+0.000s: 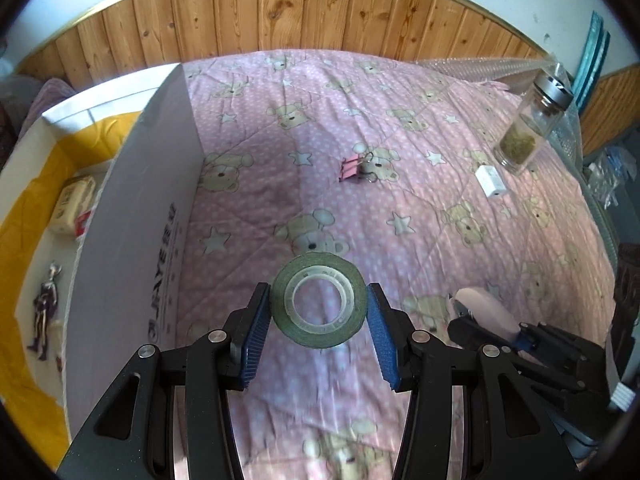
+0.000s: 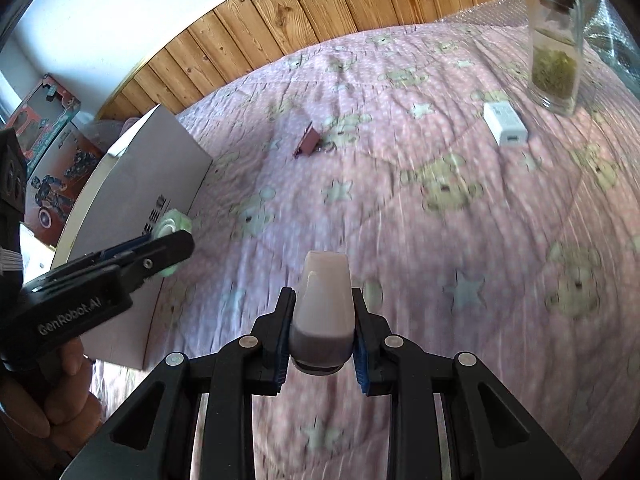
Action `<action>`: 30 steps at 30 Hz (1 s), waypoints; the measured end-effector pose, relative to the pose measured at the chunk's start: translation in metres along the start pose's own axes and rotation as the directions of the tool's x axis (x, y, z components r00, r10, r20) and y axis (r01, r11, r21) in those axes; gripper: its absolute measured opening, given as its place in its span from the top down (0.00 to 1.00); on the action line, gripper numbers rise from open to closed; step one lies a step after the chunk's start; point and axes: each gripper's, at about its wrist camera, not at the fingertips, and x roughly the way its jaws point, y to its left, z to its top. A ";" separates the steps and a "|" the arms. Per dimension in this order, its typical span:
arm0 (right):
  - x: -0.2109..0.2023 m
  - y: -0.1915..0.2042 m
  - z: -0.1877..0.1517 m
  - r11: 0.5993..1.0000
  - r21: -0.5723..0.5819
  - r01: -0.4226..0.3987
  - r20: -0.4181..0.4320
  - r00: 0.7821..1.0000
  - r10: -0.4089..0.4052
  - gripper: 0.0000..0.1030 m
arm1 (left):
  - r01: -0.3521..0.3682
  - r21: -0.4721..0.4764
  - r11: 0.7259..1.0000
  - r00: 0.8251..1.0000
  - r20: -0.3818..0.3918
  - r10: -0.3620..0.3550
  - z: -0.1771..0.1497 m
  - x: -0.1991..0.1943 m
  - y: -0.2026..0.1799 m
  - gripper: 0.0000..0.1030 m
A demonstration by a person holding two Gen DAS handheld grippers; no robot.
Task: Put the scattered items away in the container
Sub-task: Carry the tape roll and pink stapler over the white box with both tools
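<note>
My left gripper (image 1: 319, 306) is shut on a green tape roll (image 1: 319, 306) and holds it above the pink bear-print quilt (image 1: 400, 208), just right of the white cardboard box (image 1: 160, 184). My right gripper (image 2: 323, 312) is shut on a pale pink stapler (image 2: 324, 296), lifted over the quilt; it also shows at the lower right of the left wrist view (image 1: 482, 308). A pink binder clip (image 1: 354, 168), a white charger (image 1: 490, 181) and a glass jar of dried herbs (image 1: 528, 124) rest on the quilt farther off.
The box lies to the left and holds a yellow bag (image 1: 24, 216), a tissue pack (image 1: 74, 204) and a small figure (image 1: 46, 308). A wood-panel wall (image 1: 300, 12) runs behind the bed. A toy box (image 2: 44, 136) stands left of the bed.
</note>
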 end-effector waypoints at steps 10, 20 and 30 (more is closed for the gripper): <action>-0.029 0.014 -0.033 1.000 -0.003 0.004 0.002 1.000 -0.004 0.74 | 0.023 0.015 1.000 0.999 0.047 -0.023 -0.020 -0.044 -0.006 0.52; -0.057 0.030 -0.055 1.000 -0.032 0.001 0.020 1.000 0.000 0.74 | 0.041 0.003 0.999 0.996 0.077 -0.041 -0.037 -0.075 -0.004 0.52; -0.088 0.048 -0.067 0.998 -0.064 -0.014 0.048 0.999 0.017 0.74 | 0.073 -0.019 0.997 0.992 0.105 -0.071 -0.055 -0.100 0.003 0.52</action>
